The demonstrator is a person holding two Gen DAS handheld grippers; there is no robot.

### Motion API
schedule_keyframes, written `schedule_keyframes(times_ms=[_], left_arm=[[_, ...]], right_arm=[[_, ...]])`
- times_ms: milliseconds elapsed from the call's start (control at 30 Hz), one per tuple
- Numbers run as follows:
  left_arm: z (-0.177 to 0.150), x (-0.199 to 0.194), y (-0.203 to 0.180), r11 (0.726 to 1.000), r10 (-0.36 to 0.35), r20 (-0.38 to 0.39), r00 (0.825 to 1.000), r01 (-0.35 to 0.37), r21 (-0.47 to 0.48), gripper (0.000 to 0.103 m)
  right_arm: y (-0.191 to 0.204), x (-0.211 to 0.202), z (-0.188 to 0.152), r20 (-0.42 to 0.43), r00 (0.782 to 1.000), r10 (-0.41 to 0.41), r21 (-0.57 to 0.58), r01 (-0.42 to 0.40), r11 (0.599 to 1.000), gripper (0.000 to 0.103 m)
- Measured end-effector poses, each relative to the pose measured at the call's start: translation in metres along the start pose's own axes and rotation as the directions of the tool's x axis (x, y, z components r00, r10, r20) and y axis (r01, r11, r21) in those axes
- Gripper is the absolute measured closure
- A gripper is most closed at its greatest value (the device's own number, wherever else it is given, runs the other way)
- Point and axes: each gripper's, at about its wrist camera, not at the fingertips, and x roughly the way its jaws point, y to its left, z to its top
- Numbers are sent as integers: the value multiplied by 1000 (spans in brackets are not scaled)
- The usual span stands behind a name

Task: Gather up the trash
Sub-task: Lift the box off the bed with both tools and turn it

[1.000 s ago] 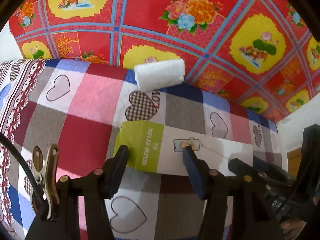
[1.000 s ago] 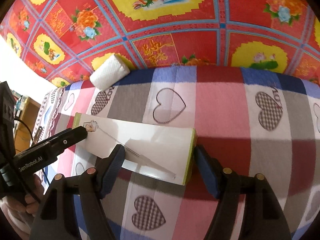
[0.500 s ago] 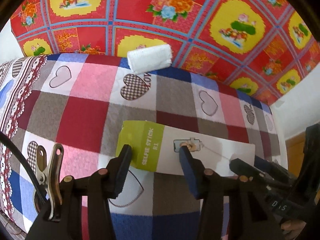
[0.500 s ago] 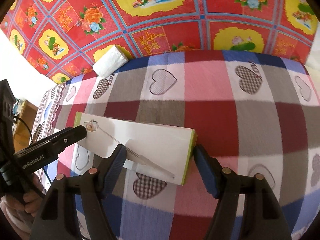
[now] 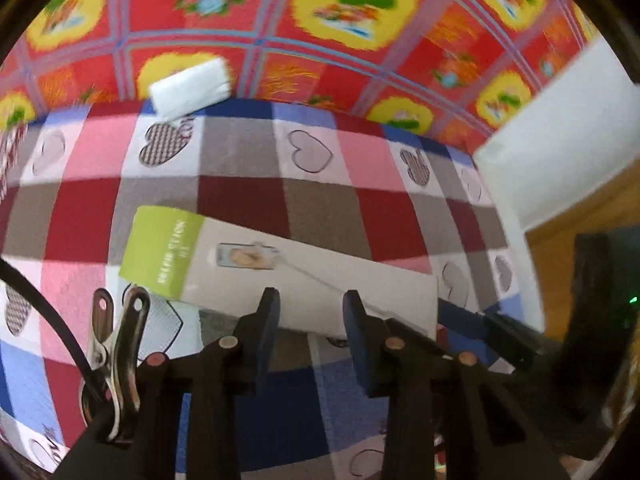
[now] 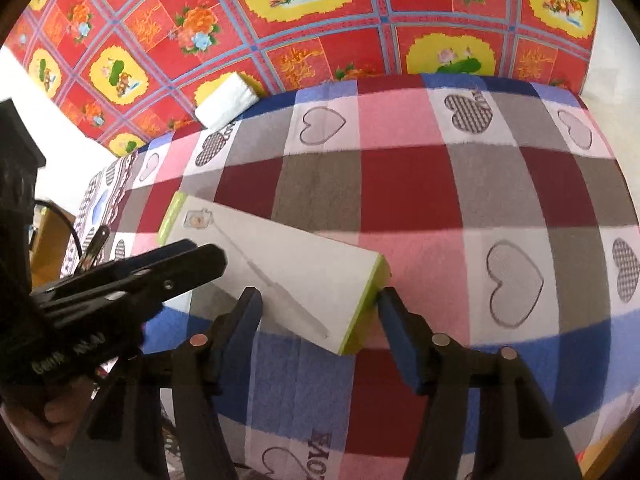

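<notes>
You're dragging the selfie-stick box (image 6: 276, 264) back across the checkered cloth (image 6: 400, 200), away from the tissue roll (image 6: 226, 98). Your right gripper (image 6: 318, 308) has just narrowed around its green end; your left gripper (image 5: 308, 312) closes further, pads not visibly pressing.

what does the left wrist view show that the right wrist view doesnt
Only the left wrist view shows the green "selfie stick" label end of the box face on, and a metal clip close beside the left gripper.

Only the right wrist view shows the right gripper straddling the box's other, green-edged end, the left gripper seen from the side, and a hand holding it.

Both show the long white box lying on the checked heart cloth, the white tissue pack at its far edge, and the red flowered floor.
</notes>
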Motion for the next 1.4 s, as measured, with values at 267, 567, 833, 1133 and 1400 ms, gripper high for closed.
schedule_keyframes(times_ms=[267,567,833,1133,1400], left_arm=[[-6,-1,8,999,0,-10,1000,-1,-38,70],[-11,-32,38,993,81,35,996,-77,-91,63],[-5,-54,79,973,161,44,986,-151,-176,58],[6,-63,106,956,190,32,981,-178,-235,49],[12,-58,104,962,157,8,988,-151,-229,46]], right_arm=[[6,-10,-12,20,1000,20,-40,-19,999,41],[35,-25,-2,103,995,-20,-255,46,966,38],[71,-10,11,64,998,-3,-531,37,846,26],[93,26,18,-56,998,-31,-714,-18,700,26],[94,36,4,-15,997,-82,-743,43,668,26]])
